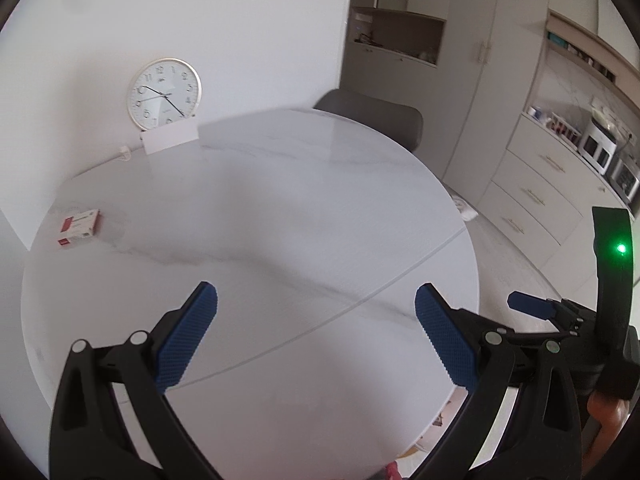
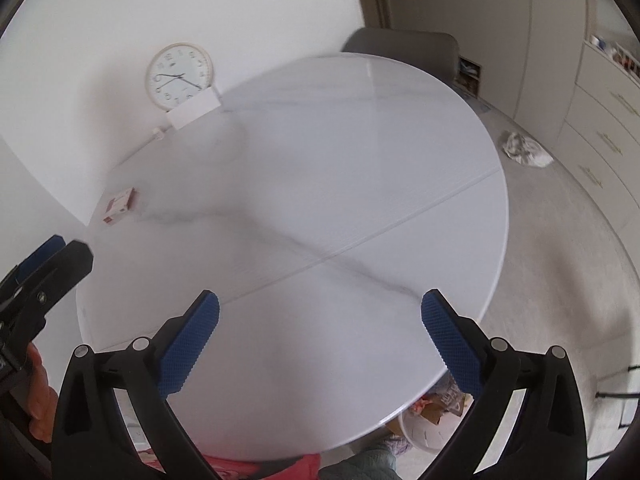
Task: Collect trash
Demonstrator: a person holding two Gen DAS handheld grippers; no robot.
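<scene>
A round white marble table (image 1: 280, 208) (image 2: 320, 168) fills both views. A small red and white box (image 1: 80, 227) (image 2: 119, 207) lies near its far left edge. My left gripper (image 1: 316, 300) hangs open above the table's near part, nothing between its blue pads. My right gripper (image 2: 320, 306) is open too, with nothing between its fingers. A crumpled white paper (image 2: 526, 149) lies on the floor right of the table. A white bin (image 2: 424, 426) with scraps in it stands under the table's near right edge. Each gripper shows at the edge of the other's view.
A wall clock (image 1: 165, 93) (image 2: 179, 77) leans behind a white card at the table's far side. A grey chair (image 1: 372, 118) (image 2: 402, 50) stands beyond the table. Cabinets and drawers (image 1: 532, 196) line the right wall. A person's hand (image 2: 38, 400) holds the left gripper.
</scene>
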